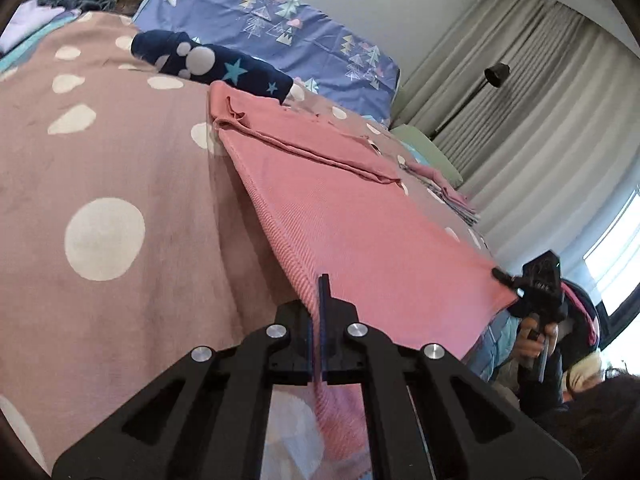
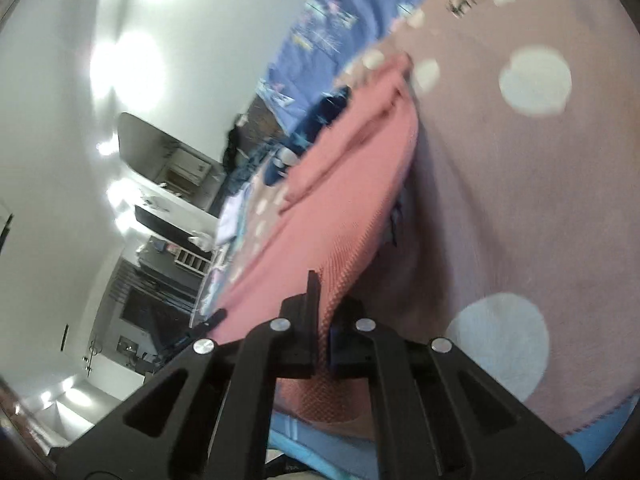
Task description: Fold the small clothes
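Note:
A pink ribbed knit garment (image 1: 352, 216) lies spread on a dusty-pink blanket with white dots (image 1: 104, 184); its far end is folded over. My left gripper (image 1: 322, 292) is shut on the near left corner of the garment's hem, lifted a little off the blanket. In the left wrist view my right gripper (image 1: 505, 276) pinches the near right corner, held by a person's hand (image 1: 536, 336). In the right wrist view my right gripper (image 2: 322, 292) is shut on the pink garment (image 2: 340, 200), whose edge hangs through the jaws.
A navy garment with stars and white dots (image 1: 208, 64) lies beyond the pink one. A blue patterned pillow (image 1: 288, 28) sits at the bed head. Folded pink clothes (image 1: 444, 188) rest at the right edge. Grey curtains (image 1: 532, 100) and a floor lamp (image 1: 496, 74) stand behind.

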Available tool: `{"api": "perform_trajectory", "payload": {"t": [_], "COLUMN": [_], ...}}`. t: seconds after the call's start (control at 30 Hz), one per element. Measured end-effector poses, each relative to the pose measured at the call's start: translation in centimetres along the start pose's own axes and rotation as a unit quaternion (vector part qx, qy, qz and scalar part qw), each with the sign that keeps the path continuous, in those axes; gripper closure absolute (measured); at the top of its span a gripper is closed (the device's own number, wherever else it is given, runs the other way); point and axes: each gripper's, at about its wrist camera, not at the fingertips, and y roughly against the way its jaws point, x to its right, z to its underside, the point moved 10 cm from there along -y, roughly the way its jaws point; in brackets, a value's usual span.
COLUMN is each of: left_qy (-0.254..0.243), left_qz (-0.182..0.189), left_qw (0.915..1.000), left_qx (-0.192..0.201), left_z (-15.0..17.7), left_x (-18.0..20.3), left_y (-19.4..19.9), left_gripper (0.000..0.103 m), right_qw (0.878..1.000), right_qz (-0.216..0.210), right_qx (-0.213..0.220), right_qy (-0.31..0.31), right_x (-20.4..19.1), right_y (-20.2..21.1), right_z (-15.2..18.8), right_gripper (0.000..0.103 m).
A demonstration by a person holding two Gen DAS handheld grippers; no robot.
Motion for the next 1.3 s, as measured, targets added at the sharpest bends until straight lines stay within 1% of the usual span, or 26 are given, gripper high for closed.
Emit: {"api": "perform_trajectory", "payload": {"t": [0.1,0.17,0.23,0.27,0.3,0.37,0.4,0.43,0.5,0.53,0.57,0.6,0.63,0.67,0.7,0.73,0.8,0.83,0.93,1.0,1.07,1.1,1.13,1.17,1.23,1.3], "left_qy": [0.01,0.028,0.045,0.042,0.033,0.033,0.035,0.034,0.035,0.035,0.036,0.038,0.04,0.041,0.039,0.033,0.02,0.004,-0.023,-0.04,-0.051,-0.059,-0.072,-0.082,-0.097,-0.104], "left_qz": [-0.003,-0.009,-0.017,-0.018,-0.019,-0.018,-0.016,-0.012,-0.005,0.001,0.005,0.006,0.004,0.002,0.005,0.013,0.025,0.028,0.026,0.029,0.034,0.033,0.025,0.02,0.011,0.003], "left_qw": [0.9996,0.9984,0.9963,0.9966,0.9975,0.9973,0.9971,0.9969,0.9967,0.9966,0.9965,0.9964,0.9965,0.997,0.9979,0.999,0.9994,0.9989,0.9961,0.9931,0.9903,0.9889,0.9874,0.9866,0.9872,0.9888], "left_qx": [-0.026,-0.047,-0.071,-0.069,-0.059,-0.063,-0.066,-0.069,-0.073,-0.074,-0.075,-0.076,-0.073,-0.065,-0.052,-0.027,0.011,0.038,0.081,0.106,0.125,0.133,0.139,0.14,0.126,0.107], "left_z": [1.6,3.3,5.2,5.6,5.6,5.7,5.7,5.8,5.9,5.9,6.1,6.3,6.2,5.9,5.5,4.4,2.4,0.9,-1.7,-2.8,-3.0,-2.9,-2.7,-2.3,-1.1,-0.2], "left_x": [-0.5,-1.3,-2.0,-2.0,-1.9,-1.8,-1.8,-1.8,-1.7,-1.5,-1.2,-1.1,-1.0,-0.8,-0.4,0.4,1.9,3.0,5.2,6.9,8.3,9.0,10.0,10.8,11.6,11.5], "left_y": [-0.8,-2.0,-3.2,-3.3,-3.2,-3.1,-3.2,-3.2,-3.3,-3.4,-3.6,-3.7,-3.8,-3.7,-3.3,-2.2,-0.3,1.3,4.2,6.2,8.1,9.1,10.2,10.9,10.9,9.6], "left_gripper": [0.101,0.096,0.074,0.074,0.071,0.071,0.071,0.071,0.071,0.078,0.084,0.102,0.102,0.102,0.102,0.102,0.102,0.102,0.102,0.102,0.102,0.102,0.101,0.101,0.1,0.1], "right_qw": [1.0,0.999,0.997,0.997,0.996,0.994,0.993,0.993,0.993,0.992,0.991,0.991,0.991,0.992,0.993,0.996,0.999,1.0,0.998,0.995,0.99,0.989,0.985,0.984,0.981,0.984], "right_qz": [0.016,0.033,0.055,0.067,0.075,0.088,0.099,0.103,0.1,0.105,0.11,0.111,0.107,0.097,0.086,0.067,0.035,0.016,-0.018,-0.029,-0.05,-0.051,-0.042,-0.033,0.0,0.012], "right_qx": [-0.007,-0.025,-0.038,-0.04,-0.041,-0.047,-0.049,-0.055,-0.066,-0.071,-0.076,-0.079,-0.082,-0.082,-0.073,-0.054,-0.024,-0.01,0.019,0.034,0.05,0.057,0.067,0.07,0.072,0.062], "right_qy": [0.018,0.001,-0.024,-0.03,-0.035,-0.043,-0.042,-0.032,-0.009,0.002,0.011,0.013,0.009,-0.008,-0.018,-0.021,-0.007,0.007,0.056,0.09,0.118,0.129,0.152,0.163,0.18,0.169], "right_x": [0.2,1.7,3.7,4.5,5.1,5.8,6.0,5.9,5.2,5.1,5.0,4.9,4.9,4.8,4.7,3.8,1.8,0.2,-3.7,-6.1,-8.4,-9.1,-10.1,-10.5,-10.1,-8.9], "right_y": [0.2,-0.8,-1.5,-1.6,-1.6,-1.6,-1.5,-1.5,-1.7,-2.0,-2.4,-2.8,-3.2,-3.5,-3.5,-3.0,-1.7,-0.8,1.3,2.8,5.1,5.9,7.5,7.9,9.0,8.1], "right_z": [0.5,1.7,2.7,2.9,3.2,3.5,3.6,3.9,4.4,4.7,5.0,5.1,5.1,4.9,4.4,3.6,1.9,1.0,-0.7,-1.1,-1.0,-1.1,-0.7,-0.7,-0.2,-0.3], "right_gripper": [0.099,0.099,0.099,0.099,0.098,0.087,0.083,0.075,0.069,0.069,0.074,0.082,0.094,0.094,0.095,0.095,0.096,0.096,0.096,0.096,0.096,0.096,0.096,0.094,0.093,0.093]}}
